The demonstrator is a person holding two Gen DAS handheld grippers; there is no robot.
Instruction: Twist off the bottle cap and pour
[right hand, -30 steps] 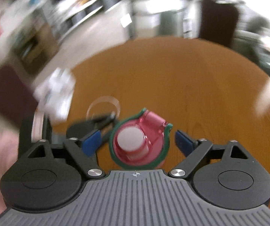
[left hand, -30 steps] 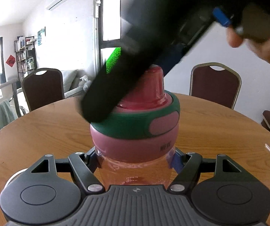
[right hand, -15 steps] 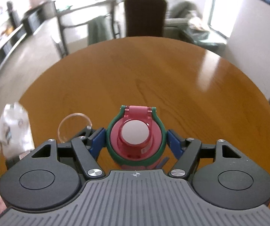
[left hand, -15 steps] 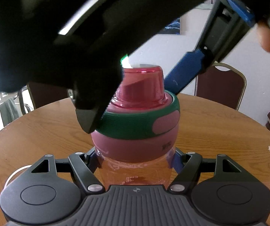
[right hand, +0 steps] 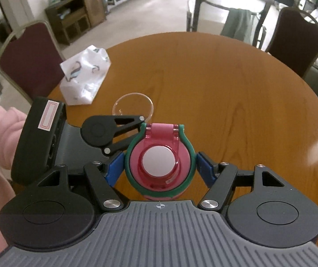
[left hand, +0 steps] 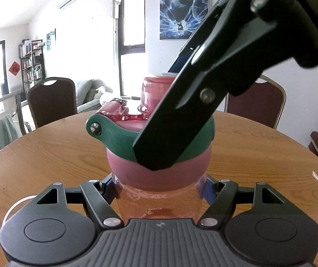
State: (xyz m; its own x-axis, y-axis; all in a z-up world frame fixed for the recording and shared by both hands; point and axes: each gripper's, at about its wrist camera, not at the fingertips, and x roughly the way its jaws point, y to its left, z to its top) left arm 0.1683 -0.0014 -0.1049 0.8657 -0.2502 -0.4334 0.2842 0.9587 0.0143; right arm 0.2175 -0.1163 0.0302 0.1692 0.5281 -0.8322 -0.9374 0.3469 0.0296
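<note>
Unscrewing step in hand. Bottle [left hand: 159, 200] upright on round table [right hand: 236, 84], body clamped in left gripper [left hand: 159, 191]. Right gripper [right hand: 160, 166] astride green-and-pink cap [right hand: 160, 160] from above, pads touching or just shy (cannot tell). Next: firm squeeze, then twist. Glass [right hand: 133, 108] just beside, awaiting pour.

Bright daylight from overexposed far windows [left hand: 134, 11]; white glare patches on round wooden table [right hand: 225, 71]; sharp focus centre, strong fisheye bending at edges, no motion blur.
</note>
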